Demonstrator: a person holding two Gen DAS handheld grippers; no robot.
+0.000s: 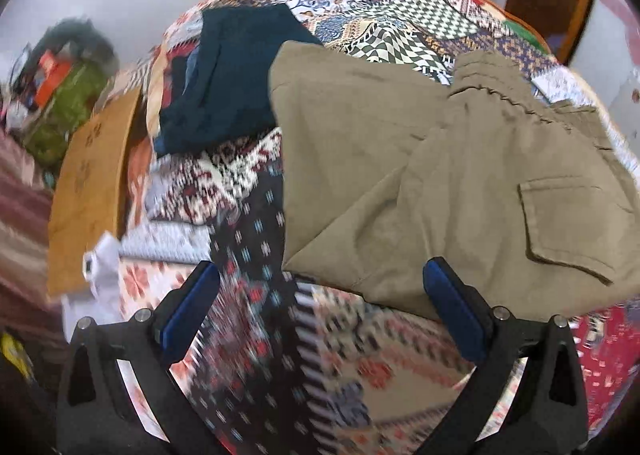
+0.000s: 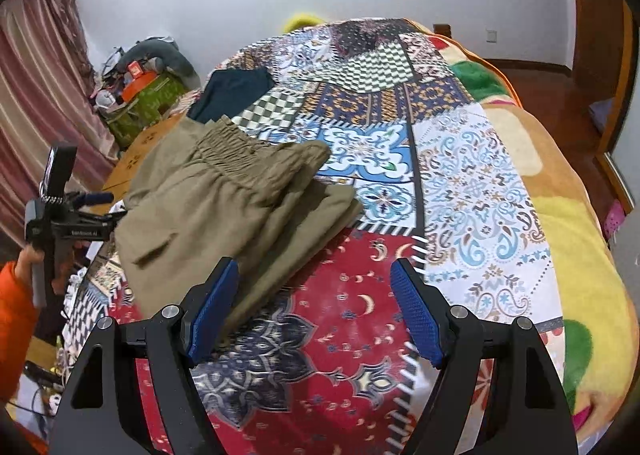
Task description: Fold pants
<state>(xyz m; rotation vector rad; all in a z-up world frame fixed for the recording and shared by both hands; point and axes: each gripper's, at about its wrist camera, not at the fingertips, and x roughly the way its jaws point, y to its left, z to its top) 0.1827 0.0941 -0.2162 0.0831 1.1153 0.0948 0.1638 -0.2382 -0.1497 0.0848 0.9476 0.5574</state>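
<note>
Khaki pants (image 1: 440,175) lie folded on the patchwork bedspread (image 1: 360,355), with the elastic waistband at the far side and a flap pocket at the right. My left gripper (image 1: 320,275) is open and empty, held just above the near edge of the pants. In the right wrist view the pants (image 2: 224,207) lie at the left, and my right gripper (image 2: 314,273) is open and empty beside their right edge, above the bedspread (image 2: 480,191). The left gripper (image 2: 86,203) shows at the far left, held by a hand in an orange sleeve.
A folded dark teal garment (image 1: 224,75) lies beyond the pants, also in the right wrist view (image 2: 232,91). A wooden board (image 1: 92,191) stands beside the bed's left edge. A green box with clutter (image 2: 148,99) and a striped curtain (image 2: 36,87) are at left. Wooden floor (image 2: 560,83) is at right.
</note>
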